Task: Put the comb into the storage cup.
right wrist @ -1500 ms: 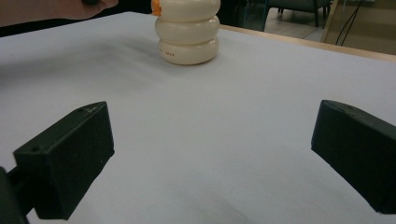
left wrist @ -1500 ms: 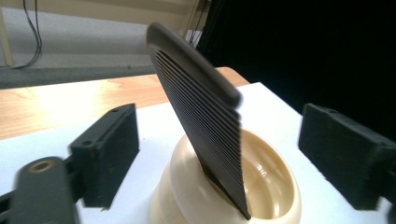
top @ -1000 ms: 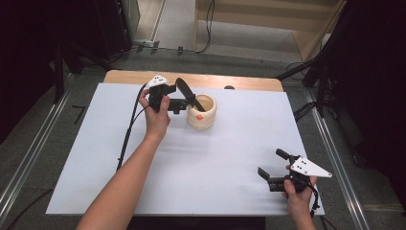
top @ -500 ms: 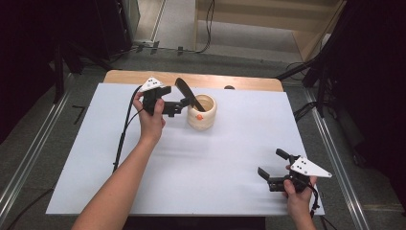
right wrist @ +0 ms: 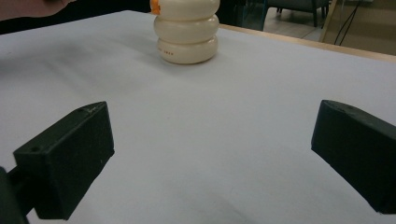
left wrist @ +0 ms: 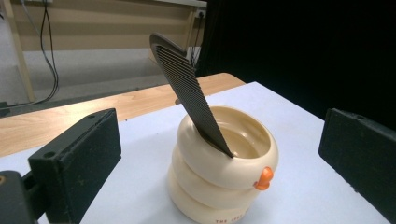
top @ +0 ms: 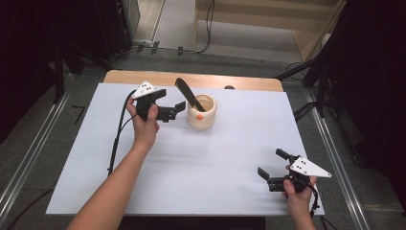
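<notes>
My left gripper [top: 178, 109] hangs just beside the cream ringed cup [top: 201, 113], jaws spread wide, grasping nothing. The cup stands upright toward the far side of the white bench [top: 230, 153], a small orange knob [left wrist: 264, 178] on its rim. Inside it a dark comb [left wrist: 189, 93] leans tilted, its lower end down in the cup, its top jutting above the rim. My right gripper [top: 273, 167] rests well apart at the near right corner, released too.
</notes>
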`<state>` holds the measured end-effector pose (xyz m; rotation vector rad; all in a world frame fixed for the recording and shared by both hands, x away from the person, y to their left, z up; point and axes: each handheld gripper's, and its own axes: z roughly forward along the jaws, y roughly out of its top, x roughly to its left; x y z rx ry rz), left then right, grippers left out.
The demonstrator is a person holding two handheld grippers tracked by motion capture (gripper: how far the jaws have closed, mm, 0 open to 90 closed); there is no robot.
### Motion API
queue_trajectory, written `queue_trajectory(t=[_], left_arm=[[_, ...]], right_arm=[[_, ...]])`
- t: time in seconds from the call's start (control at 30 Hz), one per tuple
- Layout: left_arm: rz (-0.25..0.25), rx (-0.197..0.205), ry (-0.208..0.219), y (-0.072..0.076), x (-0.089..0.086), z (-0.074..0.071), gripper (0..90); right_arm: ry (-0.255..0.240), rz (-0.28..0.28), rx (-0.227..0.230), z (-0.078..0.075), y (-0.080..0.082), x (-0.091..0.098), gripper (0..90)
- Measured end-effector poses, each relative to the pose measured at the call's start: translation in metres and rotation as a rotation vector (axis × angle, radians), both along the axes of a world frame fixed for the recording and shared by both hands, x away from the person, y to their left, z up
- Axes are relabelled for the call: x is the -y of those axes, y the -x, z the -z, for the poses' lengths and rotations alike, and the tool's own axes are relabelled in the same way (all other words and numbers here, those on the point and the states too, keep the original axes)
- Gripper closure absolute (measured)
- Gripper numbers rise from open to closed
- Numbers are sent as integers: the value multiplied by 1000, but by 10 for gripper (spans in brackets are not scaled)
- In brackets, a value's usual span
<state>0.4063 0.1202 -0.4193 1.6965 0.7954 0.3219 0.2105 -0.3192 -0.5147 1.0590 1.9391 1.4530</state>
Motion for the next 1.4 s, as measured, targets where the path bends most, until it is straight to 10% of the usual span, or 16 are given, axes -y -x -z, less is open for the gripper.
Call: queue_trajectory(t=[1.4], left_arm=[[5, 89, -22, 63, -41, 6, 0]], right_arm=[[8, 4, -2, 0, 0, -2, 0]])
